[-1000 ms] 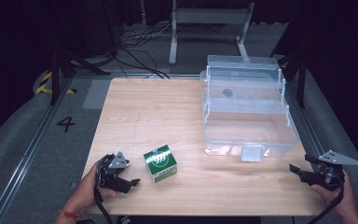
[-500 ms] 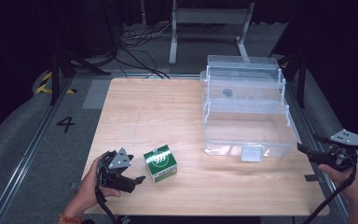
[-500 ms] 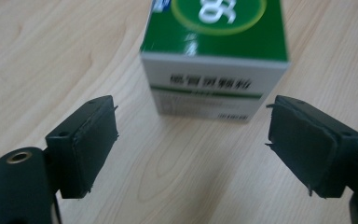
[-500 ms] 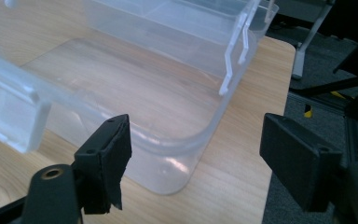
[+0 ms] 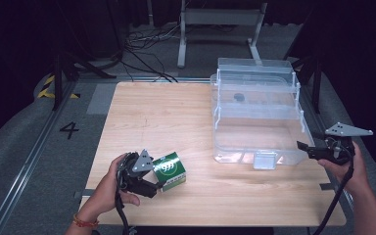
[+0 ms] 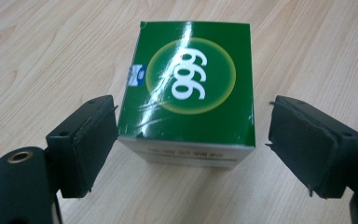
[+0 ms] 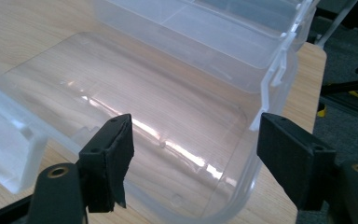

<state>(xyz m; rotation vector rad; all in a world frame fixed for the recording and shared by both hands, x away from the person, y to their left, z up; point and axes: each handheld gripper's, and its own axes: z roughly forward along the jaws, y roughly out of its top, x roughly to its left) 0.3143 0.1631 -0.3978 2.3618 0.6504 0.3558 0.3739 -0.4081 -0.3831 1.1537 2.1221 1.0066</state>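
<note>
Black rubber pads on the left gripper (image 6: 193, 140) stand spread to either side of the green box (image 6: 189, 88), and in the left gripper view the near corner of the box sits just between them: the left-hand pad is almost against the box's side, while a clear strip of wood shows before the right-hand pad. Nothing is pinched yet. To do this pick well, the person probably wants the box centred between the pads, pushed a touch deeper so the pads land on the flat side panels and not the front edge, then squeezed gently, since it looks like light cardboard that could dent or skid on its glossy film.

Out at the right gripper (image 7: 193, 154), the jaws have just been closing a little but still stand apart, with the near corner of the clear plastic bin (image 7: 158, 107) beyond them and no wall caught between the pads.

From the high view, the green box (image 5: 169, 170) rests on the wooden table (image 5: 156, 112) near the person's front edge, left of the clear plastic bin (image 5: 257, 117) and well apart from it. It lies flat, printed face up; it is nearly cubic, so a long axis is hard to call, and it sits turned slightly askew to the table edge.
</note>
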